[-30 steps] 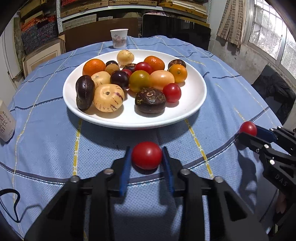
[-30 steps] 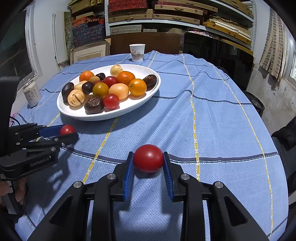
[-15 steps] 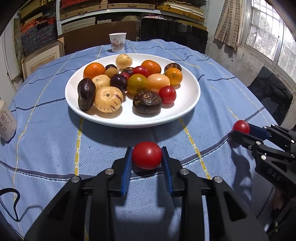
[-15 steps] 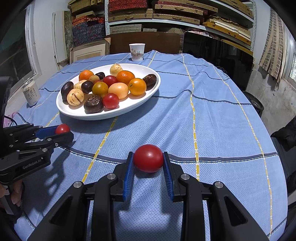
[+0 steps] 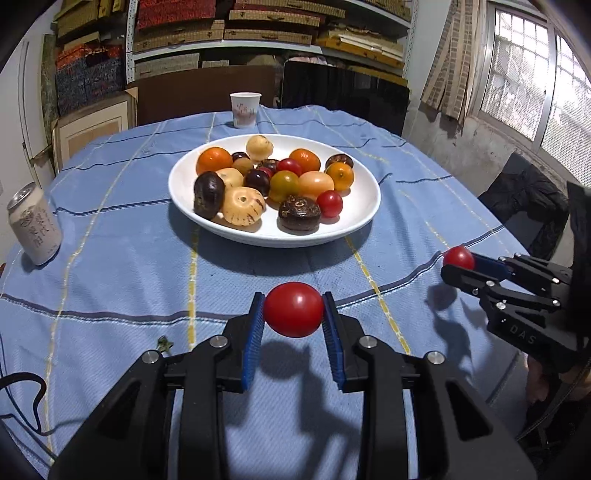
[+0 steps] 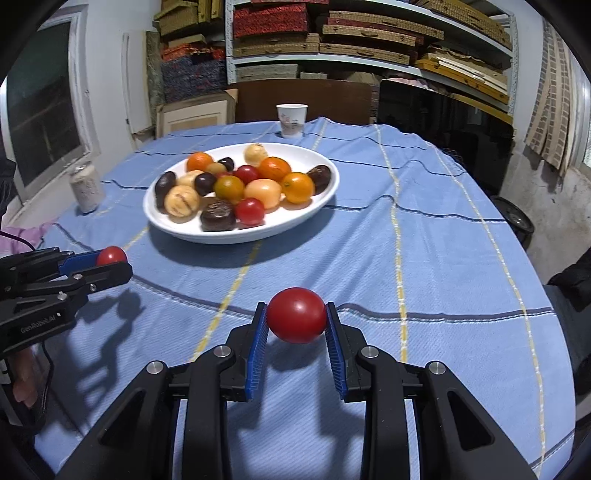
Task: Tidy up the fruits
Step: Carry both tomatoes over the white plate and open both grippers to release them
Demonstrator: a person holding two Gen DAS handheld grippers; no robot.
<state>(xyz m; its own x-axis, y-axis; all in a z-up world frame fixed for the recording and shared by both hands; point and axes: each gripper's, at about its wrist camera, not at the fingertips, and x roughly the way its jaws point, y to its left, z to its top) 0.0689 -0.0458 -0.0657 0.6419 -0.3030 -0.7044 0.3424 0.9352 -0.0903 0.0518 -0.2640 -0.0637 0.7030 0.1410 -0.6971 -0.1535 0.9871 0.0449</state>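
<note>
While both tongs pinch tomatoes | plate (image 5: pixel 365 218) ahead | can (image 5: pixel 35 229) left | cup (image 5: pixel 245 109) behind

Cluttered home storeroom: box-stacked shelves (image 5: pixel 266 26) behind clothed table (image 5: pixel 110 258).

Bright daylight from side windows, soft shadows on cloth, fisheye-bent dark corners, slight blur
</note>
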